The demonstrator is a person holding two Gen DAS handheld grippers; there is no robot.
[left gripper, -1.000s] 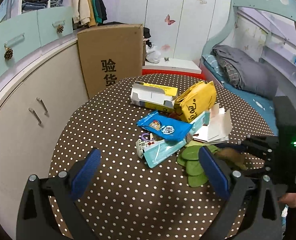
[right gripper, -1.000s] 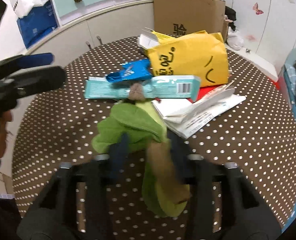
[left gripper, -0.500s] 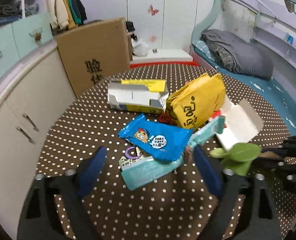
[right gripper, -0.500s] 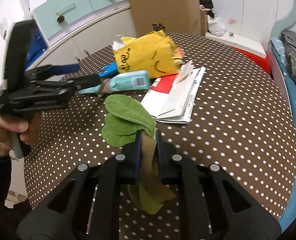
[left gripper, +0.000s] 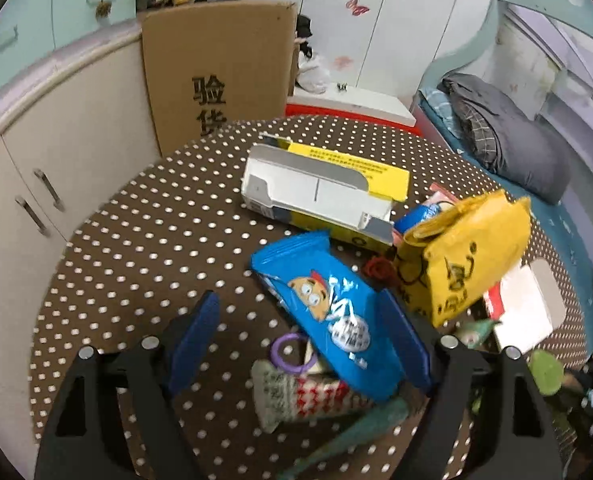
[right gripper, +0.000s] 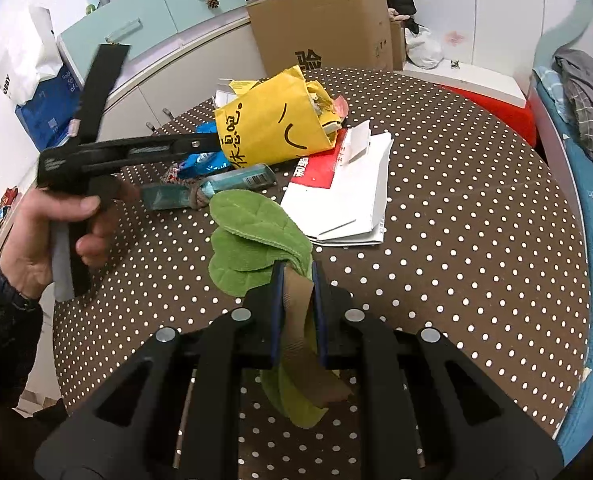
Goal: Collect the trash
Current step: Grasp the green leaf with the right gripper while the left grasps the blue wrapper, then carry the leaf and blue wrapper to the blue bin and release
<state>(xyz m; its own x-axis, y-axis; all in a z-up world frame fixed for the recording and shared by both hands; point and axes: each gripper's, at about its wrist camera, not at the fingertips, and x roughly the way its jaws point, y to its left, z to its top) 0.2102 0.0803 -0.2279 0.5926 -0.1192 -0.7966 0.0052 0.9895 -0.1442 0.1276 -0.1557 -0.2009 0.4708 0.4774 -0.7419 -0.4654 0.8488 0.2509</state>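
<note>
My left gripper (left gripper: 300, 320) is open, its blue pads either side of a blue snack wrapper (left gripper: 328, 304) on the dotted table (left gripper: 136, 248). Under the wrapper lie a purple ring (left gripper: 292, 354), a red-and-white packet (left gripper: 308, 396) and a teal tube (left gripper: 352, 432). A yellow bag (left gripper: 460, 256) and a white-and-yellow carton (left gripper: 320, 196) lie beyond. My right gripper (right gripper: 298, 276) is shut on a green leaf-shaped cloth with a brown strip (right gripper: 252, 248), held above the table. The left gripper also shows in the right wrist view (right gripper: 200, 144).
White and red papers (right gripper: 344, 196) lie right of the yellow bag (right gripper: 272, 128). A large cardboard box (left gripper: 216, 72) stands behind the table by white cabinets (left gripper: 36, 160). A bed with grey bedding (left gripper: 508, 136) is at the right.
My left gripper has moved forward and down over the blue wrapper. My right gripper has lifted the green leaf cloth off the table and pulled it back.
</note>
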